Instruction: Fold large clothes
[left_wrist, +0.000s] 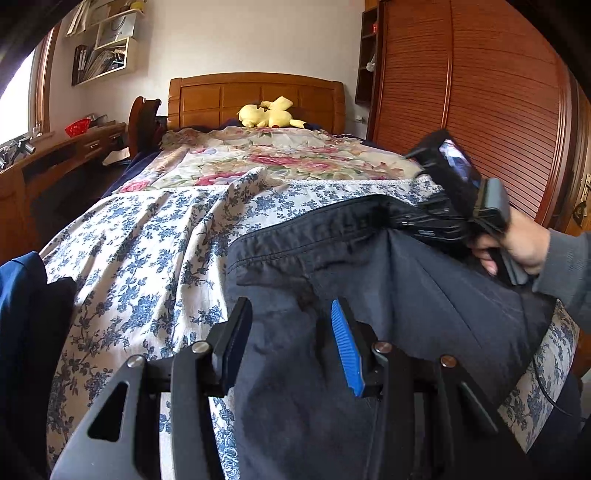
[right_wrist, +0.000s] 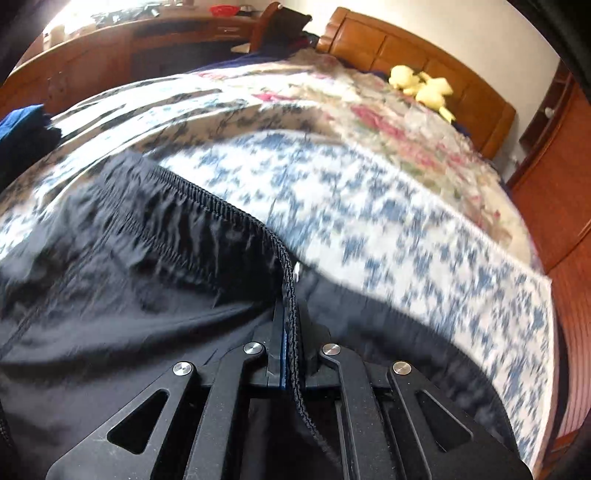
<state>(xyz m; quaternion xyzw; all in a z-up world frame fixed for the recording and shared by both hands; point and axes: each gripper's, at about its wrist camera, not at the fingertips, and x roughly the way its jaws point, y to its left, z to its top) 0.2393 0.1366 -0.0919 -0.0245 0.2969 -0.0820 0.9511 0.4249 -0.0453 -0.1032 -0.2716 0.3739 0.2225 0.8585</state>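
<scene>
A dark navy garment (left_wrist: 369, 266) with an elastic waistband (right_wrist: 229, 210) lies across the near end of the bed. My left gripper (left_wrist: 290, 304) hovers over its near part. Its blue-padded fingers (left_wrist: 345, 343) stand apart, cloth lies under and between them, and the pads do not press on it. My right gripper (right_wrist: 286, 310) is shut on the ribbed waistband edge, which runs down between its jaws. In the left wrist view the right gripper (left_wrist: 402, 221), held by a hand (left_wrist: 521, 243) in a grey sleeve, sits at the garment's far right corner.
The bed carries a blue-flowered sheet (left_wrist: 147, 240) and, farther up, a rose-patterned quilt (left_wrist: 277, 155) with a yellow plush toy (left_wrist: 266, 114) by the wooden headboard. A wooden wardrobe (left_wrist: 480, 92) stands close on the right, a desk (left_wrist: 55, 155) on the left. Blue clothes (left_wrist: 22, 288) lie at the near left.
</scene>
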